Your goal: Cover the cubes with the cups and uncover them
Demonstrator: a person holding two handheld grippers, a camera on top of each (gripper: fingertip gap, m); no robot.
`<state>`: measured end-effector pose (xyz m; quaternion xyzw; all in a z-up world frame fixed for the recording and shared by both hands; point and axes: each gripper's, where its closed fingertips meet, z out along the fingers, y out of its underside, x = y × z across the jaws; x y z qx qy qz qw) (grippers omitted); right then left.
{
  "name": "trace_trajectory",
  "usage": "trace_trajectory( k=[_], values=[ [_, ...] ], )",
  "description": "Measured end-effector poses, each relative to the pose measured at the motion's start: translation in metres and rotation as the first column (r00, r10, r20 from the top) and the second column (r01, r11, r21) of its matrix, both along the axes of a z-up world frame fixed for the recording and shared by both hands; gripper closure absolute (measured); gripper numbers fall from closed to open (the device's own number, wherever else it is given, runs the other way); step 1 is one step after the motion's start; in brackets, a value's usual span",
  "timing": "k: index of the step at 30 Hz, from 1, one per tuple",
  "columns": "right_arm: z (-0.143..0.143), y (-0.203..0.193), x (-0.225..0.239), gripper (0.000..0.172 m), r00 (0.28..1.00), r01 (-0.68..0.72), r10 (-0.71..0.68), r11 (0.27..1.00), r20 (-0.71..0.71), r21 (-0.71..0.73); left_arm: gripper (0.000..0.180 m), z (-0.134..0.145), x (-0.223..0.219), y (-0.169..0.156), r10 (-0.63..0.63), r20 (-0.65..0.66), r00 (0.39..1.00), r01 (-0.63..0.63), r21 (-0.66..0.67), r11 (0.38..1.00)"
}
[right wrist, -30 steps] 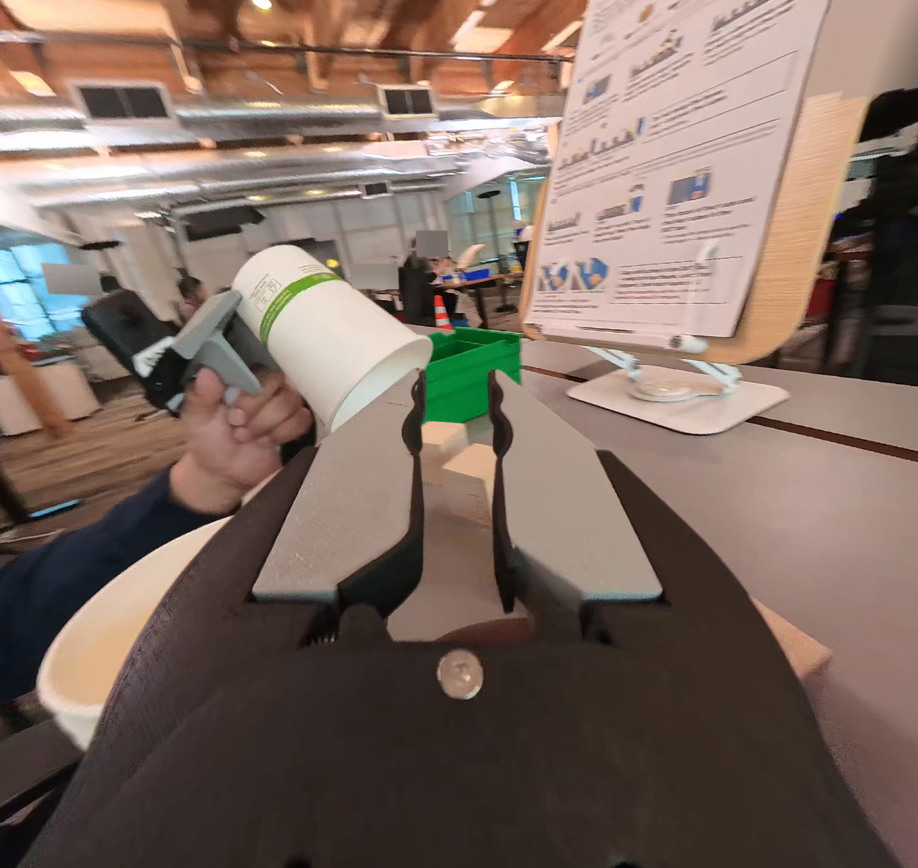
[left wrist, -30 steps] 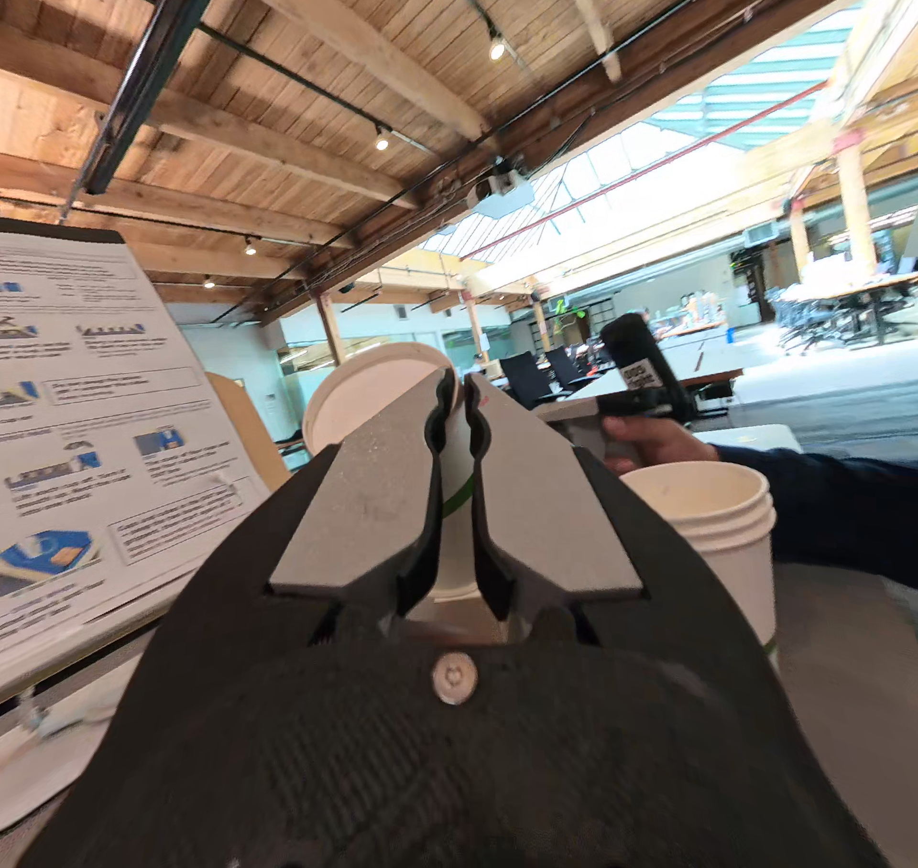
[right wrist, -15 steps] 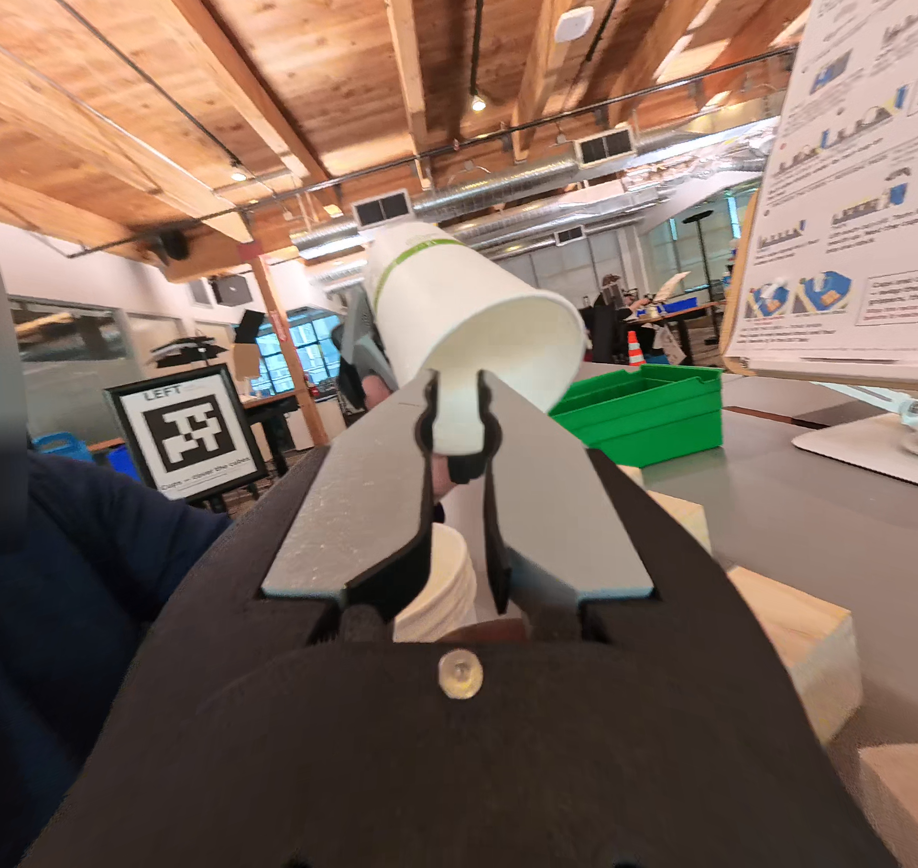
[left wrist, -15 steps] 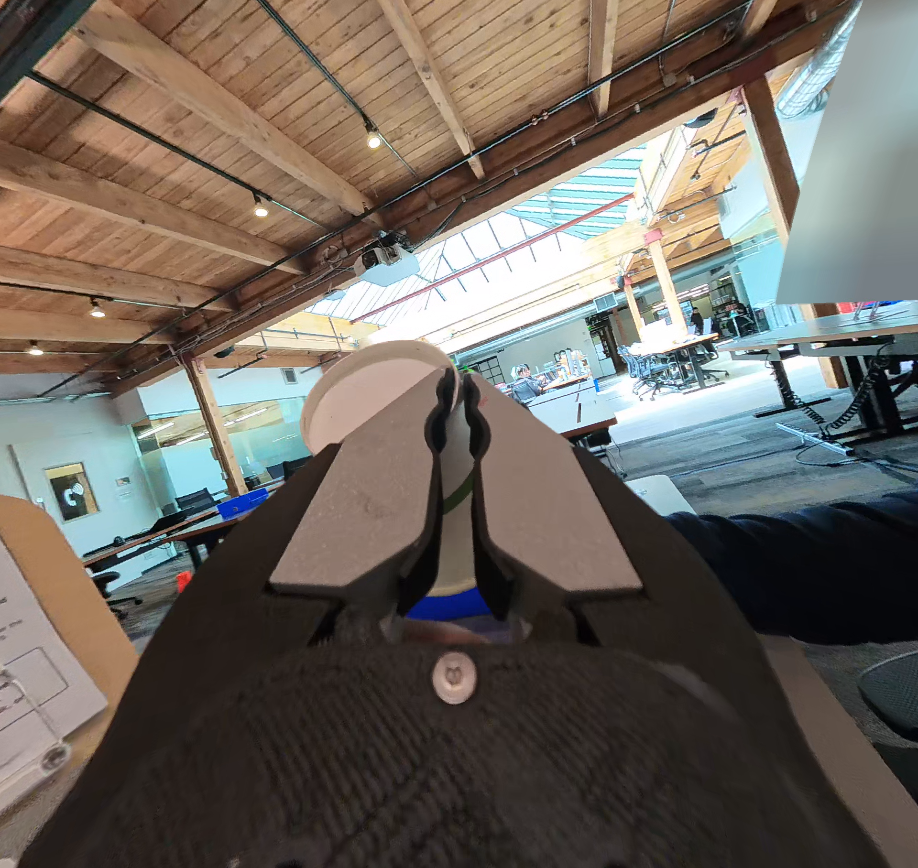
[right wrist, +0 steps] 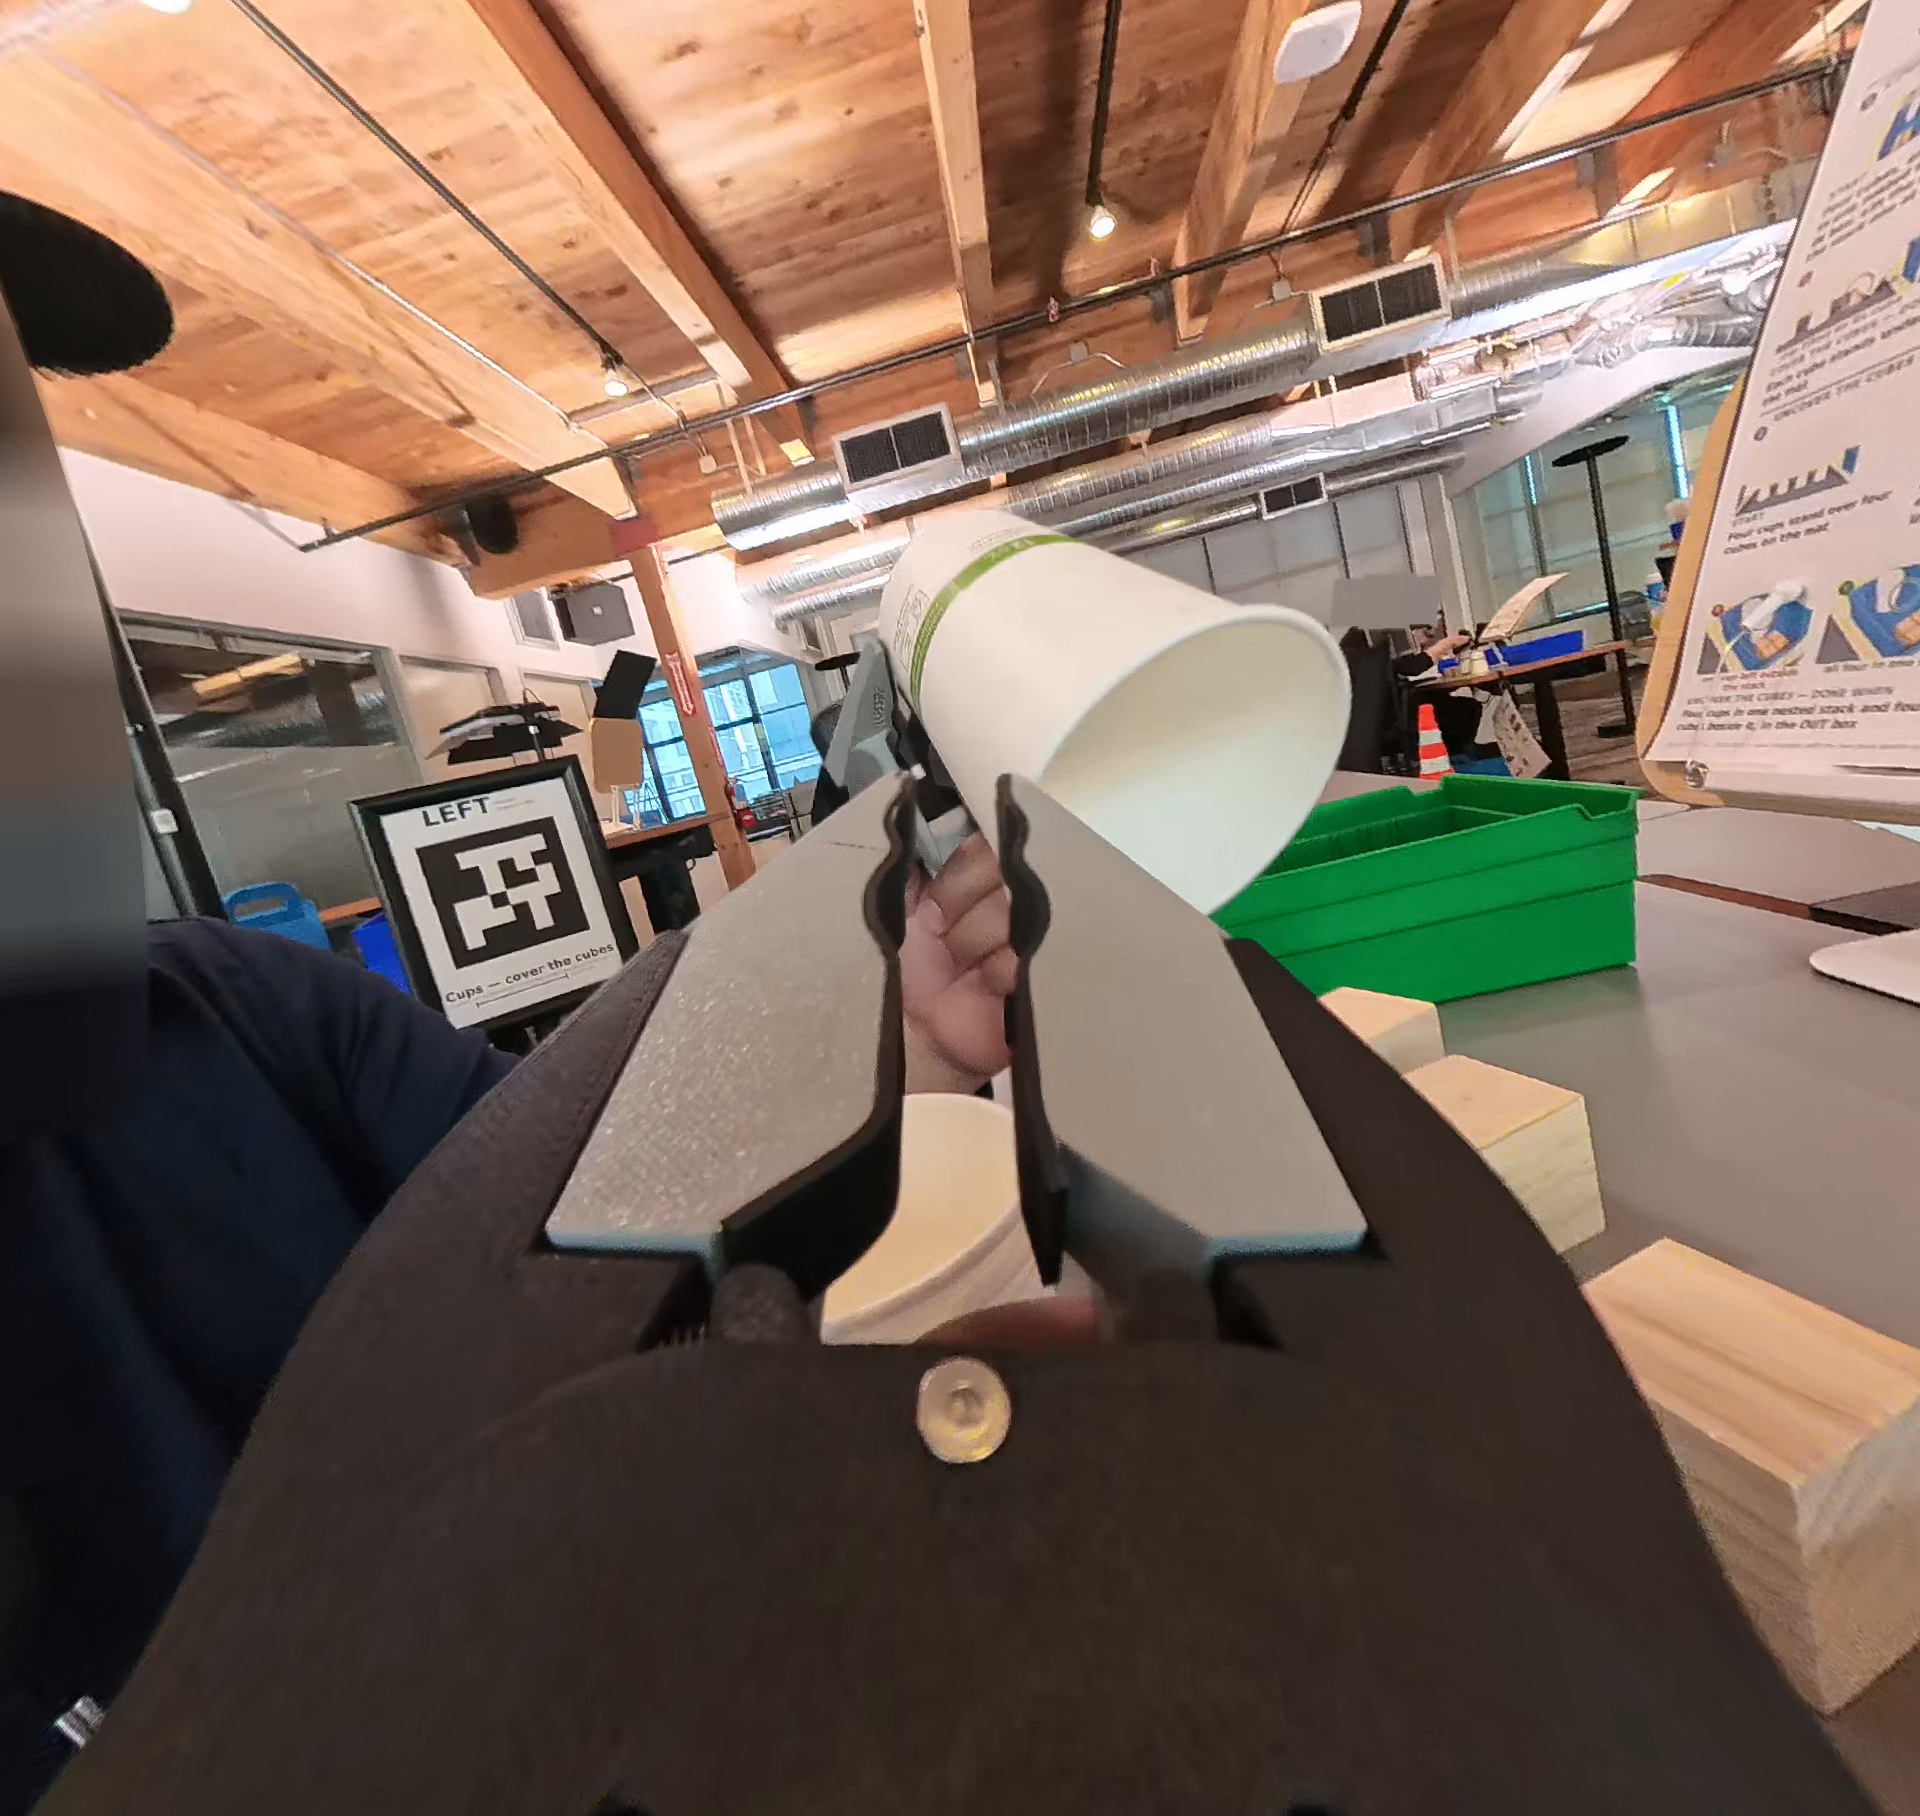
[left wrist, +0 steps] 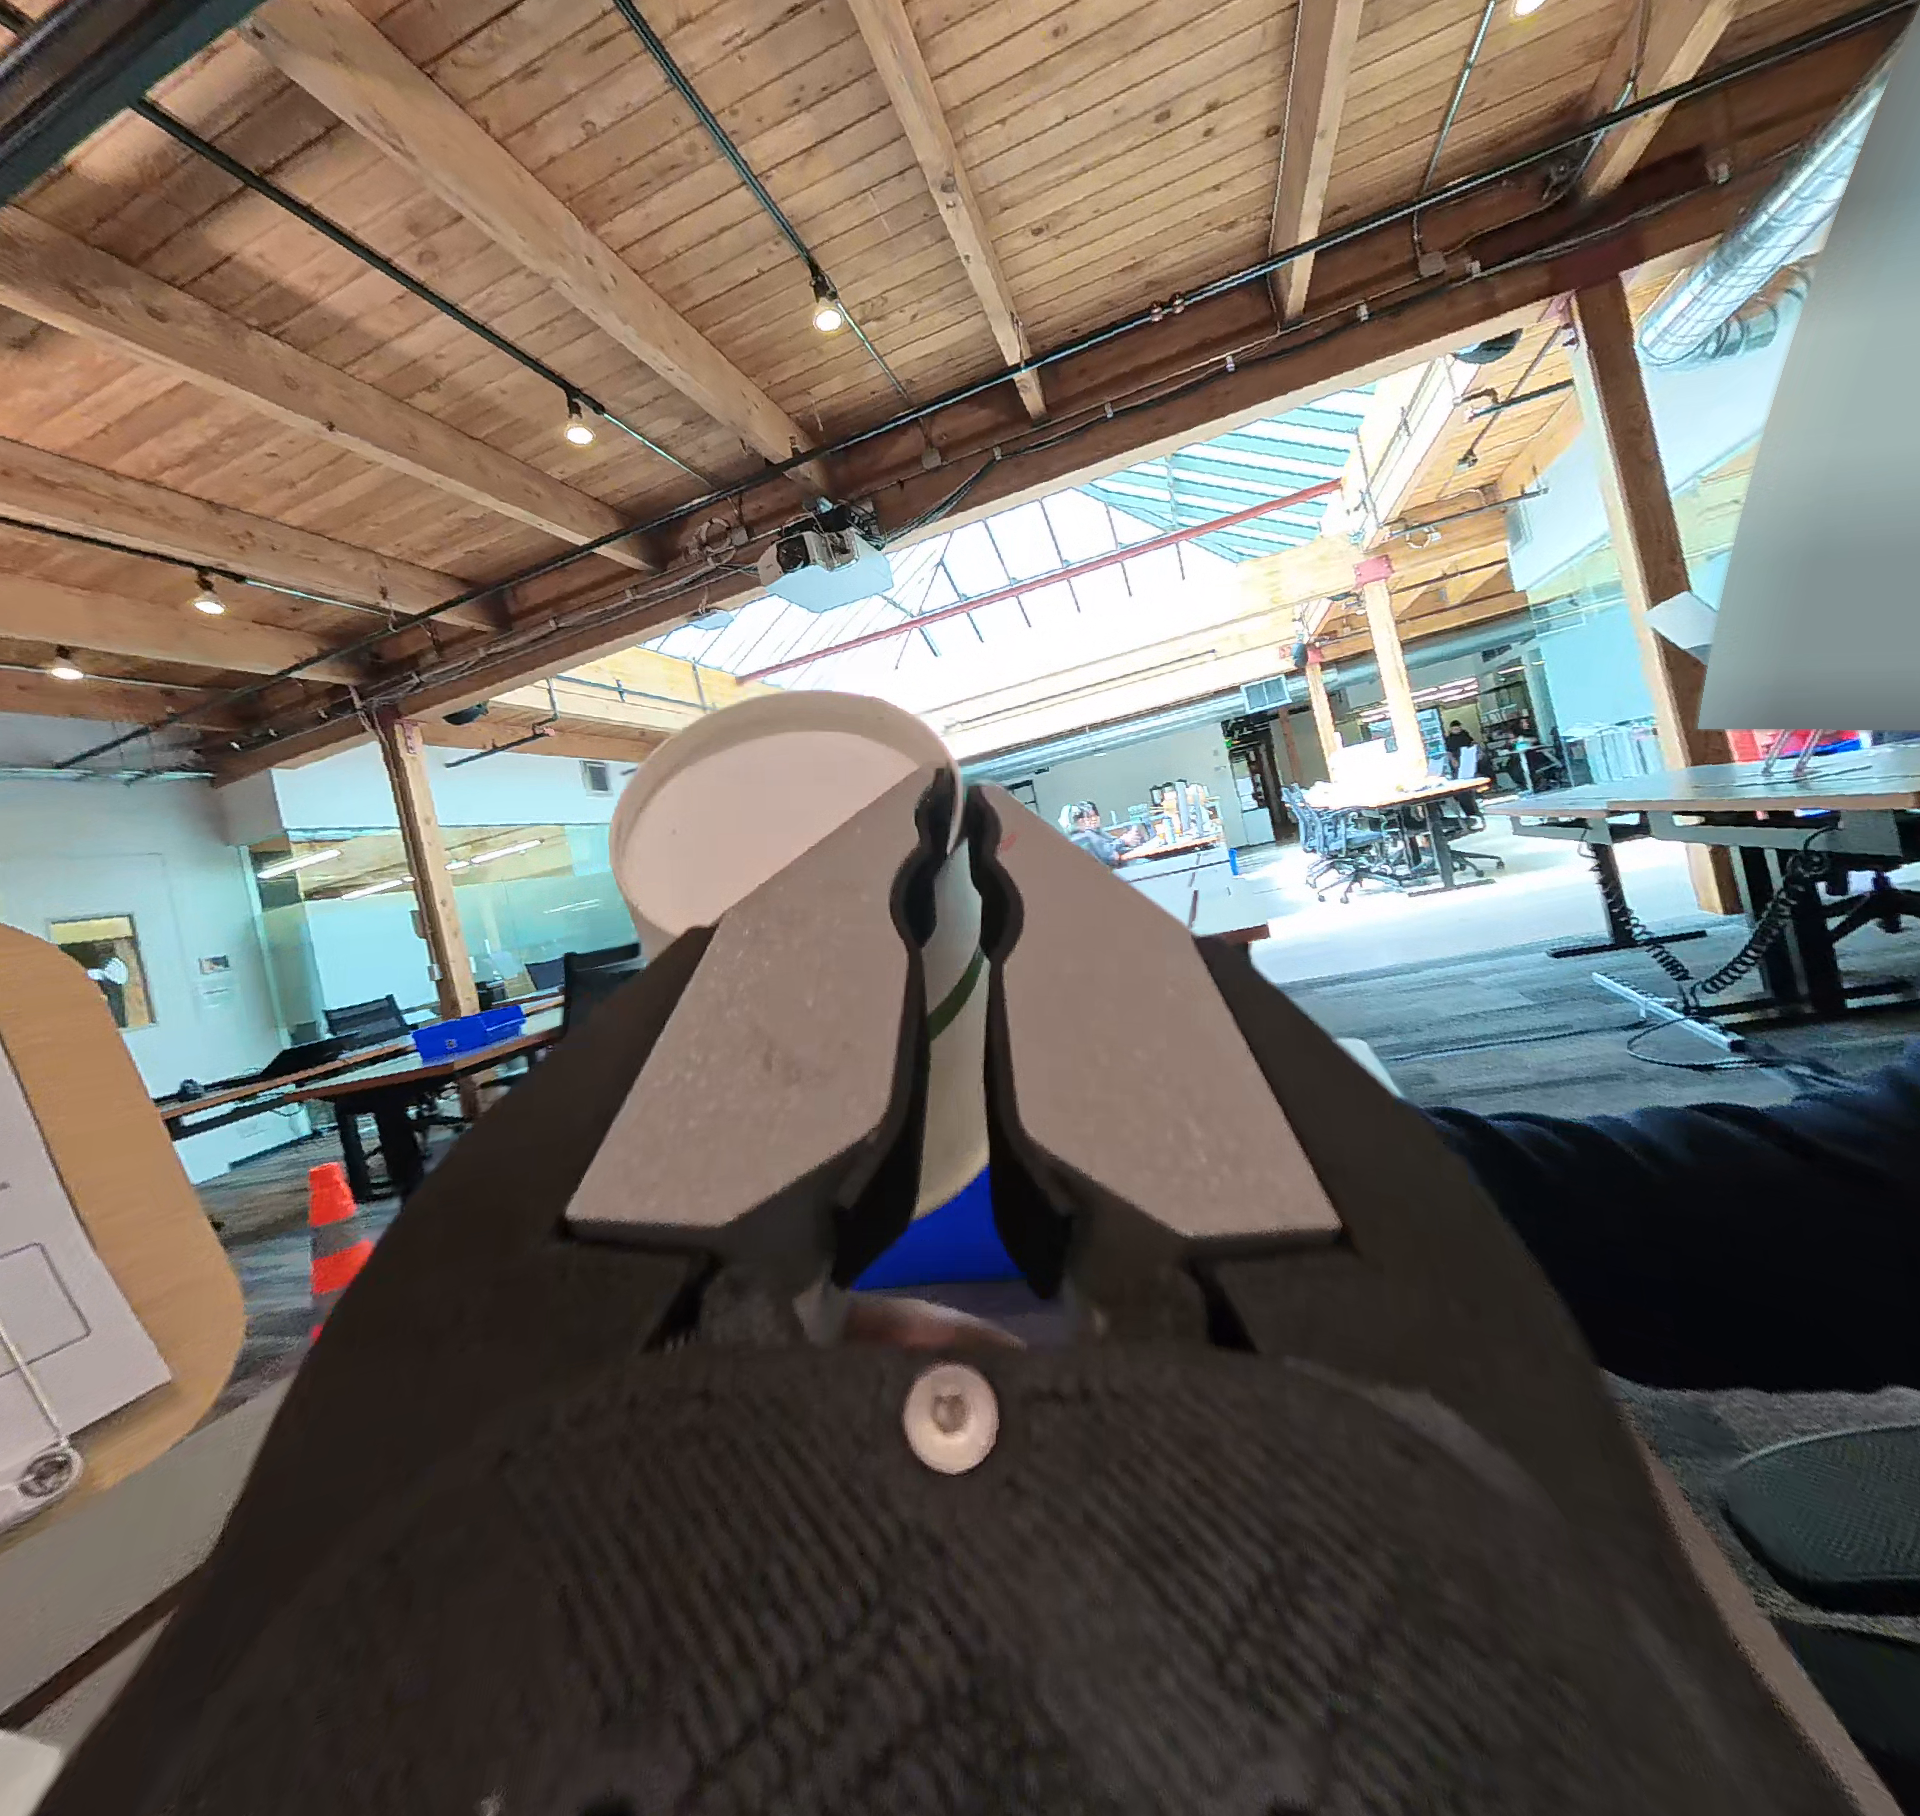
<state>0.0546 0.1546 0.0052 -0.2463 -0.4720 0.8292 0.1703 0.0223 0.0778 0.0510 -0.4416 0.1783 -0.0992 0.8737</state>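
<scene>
Landmark: the green bin [right wrist: 1455,893] on the grey table [right wrist: 1714,1070]; places below are given from it.

Left gripper: [left wrist: 961,810] pinches the wall of a white paper cup [right wrist: 1101,696] near its base, both pads pressed on the paper. In the right wrist view the cup hangs in the air up and to the left of the green bin, tilted, its open mouth turned down and toward the bin, clear of the table.

Cup edges: the rim [right wrist: 1278,790] overlaps the bin's left end in that view; whether it is near or well in front of it cannot be told. The round base shows in the left wrist view, left of the fingertips.

Right gripper: [right wrist: 956,810] stands slightly parted with nothing pinched; through the gap show the hand [right wrist: 956,956] holding the other tool and, lower, a stack of white cups [right wrist: 935,1216].

Cubes: pale wooden cubes in a row in front of the green bin, all uncovered; the farthest [right wrist: 1382,1023] is just in front of the bin, the next [right wrist: 1507,1138] nearer the camera, the nearest [right wrist: 1787,1434] by the gripper's right side.

Open room: bare grey table lies right of the cubes, up to a white stand base [right wrist: 1870,966]. A dark blue sleeve [right wrist: 208,1195] fills the side far left of the bin.
</scene>
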Motion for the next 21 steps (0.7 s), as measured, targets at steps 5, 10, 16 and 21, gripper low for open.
trace_trajectory(
  k=[5,10,16,21],
  values=[
    [-0.002,-0.003,0.000,0.165,1.000,-0.003,0.003,1.000,-0.004,0.014,0.180,-0.015,0.013,0.013,-0.005,-0.056,0.998,0.001,-0.060,0.998],
    [-0.002,-0.001,-0.001,0.167,0.999,0.040,-0.039,0.998,-0.017,0.041,0.179,-0.020,0.017,0.018,0.013,-0.085,0.996,-0.019,-0.073,0.997],
    [0.004,0.020,-0.004,0.164,0.997,0.083,-0.082,0.995,0.008,-0.056,0.179,-0.009,0.009,0.008,-0.004,-0.026,1.000,0.003,-0.029,1.000],
    [0.000,0.028,-0.011,0.158,0.994,0.103,-0.099,0.991,0.053,-0.082,0.179,-0.005,0.000,0.006,-0.014,0.053,0.998,0.015,-0.004,1.000]
  ],
)
